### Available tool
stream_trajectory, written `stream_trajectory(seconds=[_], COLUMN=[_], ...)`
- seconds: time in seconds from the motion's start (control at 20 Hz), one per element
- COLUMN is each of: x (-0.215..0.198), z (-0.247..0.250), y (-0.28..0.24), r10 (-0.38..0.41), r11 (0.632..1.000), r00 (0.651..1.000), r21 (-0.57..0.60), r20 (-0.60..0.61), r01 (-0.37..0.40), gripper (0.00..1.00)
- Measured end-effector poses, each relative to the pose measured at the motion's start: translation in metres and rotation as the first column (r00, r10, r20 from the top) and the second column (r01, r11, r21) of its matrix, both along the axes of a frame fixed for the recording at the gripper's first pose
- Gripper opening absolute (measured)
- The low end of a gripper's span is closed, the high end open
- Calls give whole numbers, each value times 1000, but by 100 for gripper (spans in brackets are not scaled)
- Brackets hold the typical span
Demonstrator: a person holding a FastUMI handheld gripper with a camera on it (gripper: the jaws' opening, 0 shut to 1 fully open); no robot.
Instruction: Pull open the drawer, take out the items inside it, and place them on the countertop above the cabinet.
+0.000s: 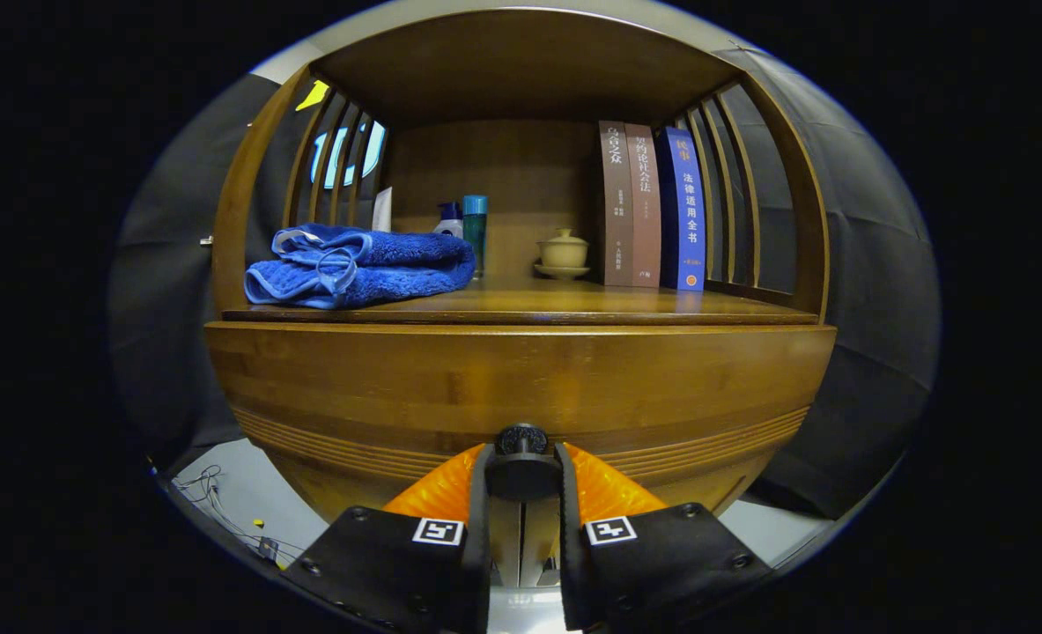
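Nearest to us, our gripper has its 2 fingers closed on the round dark knob of the drawer, 1 pressing on each side. The knob sits right between the fingertips, at the middle of the wooden drawer front, which runs wide across just ahead of us. The drawer looks shut, so whatever is inside stays hidden from us.

We judge that the coming move depends on 1 thing: the drawer slides straight back toward us, in line with the fingers, so a level pull should open it.

Above the drawer front lies the counter. It carries a folded blue towel, then 2 bottles, a small lidded cup and 3 upright books near the back.
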State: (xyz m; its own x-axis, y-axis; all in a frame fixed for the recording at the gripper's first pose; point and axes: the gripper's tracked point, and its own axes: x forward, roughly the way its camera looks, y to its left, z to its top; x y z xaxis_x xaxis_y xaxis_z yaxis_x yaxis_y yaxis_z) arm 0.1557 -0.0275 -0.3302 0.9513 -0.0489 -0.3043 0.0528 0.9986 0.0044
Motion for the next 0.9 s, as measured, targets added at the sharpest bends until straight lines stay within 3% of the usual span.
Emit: stream_trajectory(seconds=[0.9], x=[-130], z=[15], y=[2], r10=[4], r11=[999], r00=[1000], r21=[43], r20=[-14], r01=[-3], gripper=[36])
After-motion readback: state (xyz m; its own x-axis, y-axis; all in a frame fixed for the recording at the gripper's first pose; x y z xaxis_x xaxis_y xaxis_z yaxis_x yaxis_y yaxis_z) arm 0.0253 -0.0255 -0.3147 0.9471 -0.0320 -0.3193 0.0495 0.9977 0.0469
